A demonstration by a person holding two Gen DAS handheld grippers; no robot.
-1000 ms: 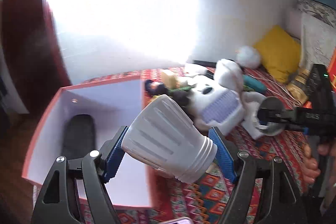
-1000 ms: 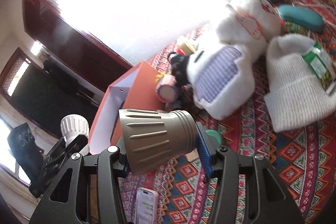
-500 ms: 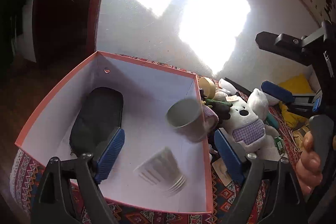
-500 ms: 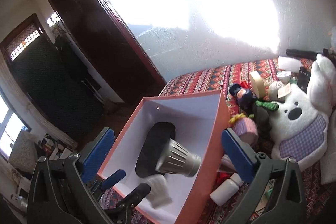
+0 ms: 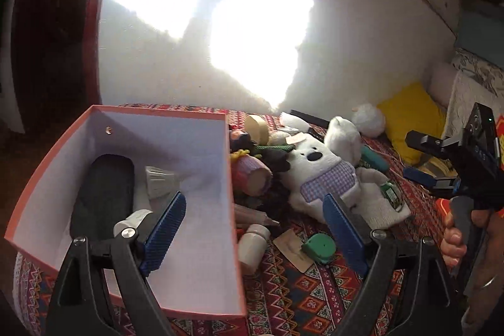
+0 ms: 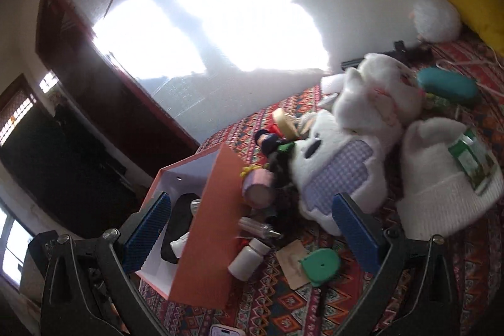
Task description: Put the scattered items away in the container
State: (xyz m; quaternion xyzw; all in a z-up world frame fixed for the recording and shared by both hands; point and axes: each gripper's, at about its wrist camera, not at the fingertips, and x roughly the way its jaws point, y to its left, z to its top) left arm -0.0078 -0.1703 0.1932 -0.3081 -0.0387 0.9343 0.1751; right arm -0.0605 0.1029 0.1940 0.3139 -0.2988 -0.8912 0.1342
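Note:
An orange box [image 5: 157, 111] with a white inside stands at the left on the patterned cloth. In it lie a flat black item [image 5: 104, 194], a white ribbed lamp bulb [image 5: 160, 181] and a second bulb [image 5: 134, 218], partly hidden behind my left finger. My left gripper [image 5: 253, 229] is open and empty over the box's right wall. In the right wrist view my right gripper [image 6: 252, 235] is open and empty, above the box's outer wall [image 6: 208, 225] and the loose items. A hand holds the right gripper [image 5: 415, 159] at the far right of the left wrist view.
Beside the box lie a white bottle [image 6: 245, 260], a green tape measure [image 6: 319, 265], a pink roll [image 6: 256, 188], a white plush bear [image 6: 340, 166], a white knit hat [image 6: 441, 191] and a teal case [image 6: 447, 84]. A phone [image 6: 223, 331] lies at the near edge. A yellow pillow [image 5: 409, 118] rests at the back.
Both grippers opened and let go of their lamp bulbs, which fell into the box and now lie still. Both grippers have since swung right, toward the loose items.

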